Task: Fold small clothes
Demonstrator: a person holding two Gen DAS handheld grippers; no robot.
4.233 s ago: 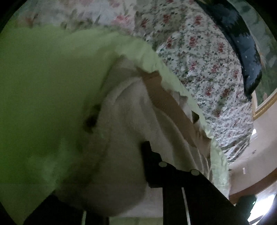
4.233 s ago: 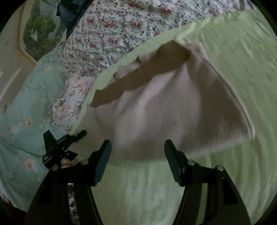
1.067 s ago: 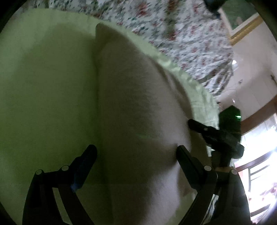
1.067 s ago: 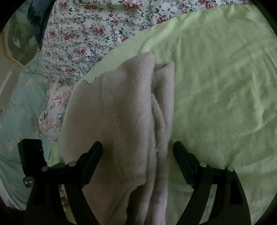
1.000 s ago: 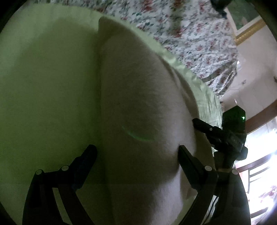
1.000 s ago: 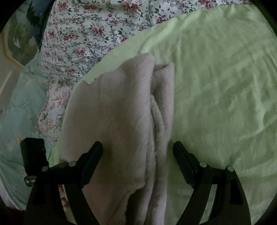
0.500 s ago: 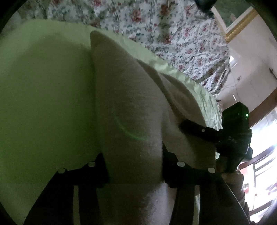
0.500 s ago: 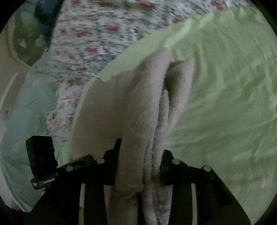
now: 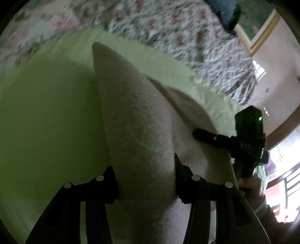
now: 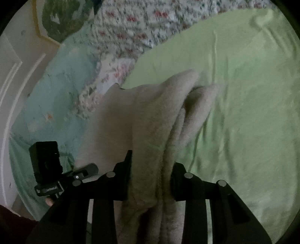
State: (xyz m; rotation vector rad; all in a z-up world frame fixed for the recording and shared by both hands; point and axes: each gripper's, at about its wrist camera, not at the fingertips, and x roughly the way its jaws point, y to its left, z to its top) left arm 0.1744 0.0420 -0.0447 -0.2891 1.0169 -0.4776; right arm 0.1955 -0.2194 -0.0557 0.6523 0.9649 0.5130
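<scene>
A beige fleece garment [image 9: 131,112], folded into a thick bundle, is lifted off the light green sheet [image 9: 46,112]. My left gripper [image 9: 143,165] has both pads pressed into one end of the fold. My right gripper [image 10: 151,161] grips the other end of the garment [image 10: 159,105], where several layered edges show, and its jaws are closing on the cloth. In the left wrist view the right gripper [image 9: 206,136] is seen at the far right, its fingers sunk into the fleece. The left gripper [image 10: 88,169] appears at lower left in the right wrist view.
The green sheet [image 10: 243,93] lies over a floral bedspread [image 9: 178,33]. A teal floral quilt [image 10: 56,93] lies beside it. A dark pillow [image 9: 225,11] and a gold-framed picture [image 9: 258,28] are at the back. A person's hand [image 9: 249,184] holds the right gripper.
Both grippers went from wide open around the garment to clamped on it. Both then moved, carrying the bundle up off the sheet, and the background is blurred.
</scene>
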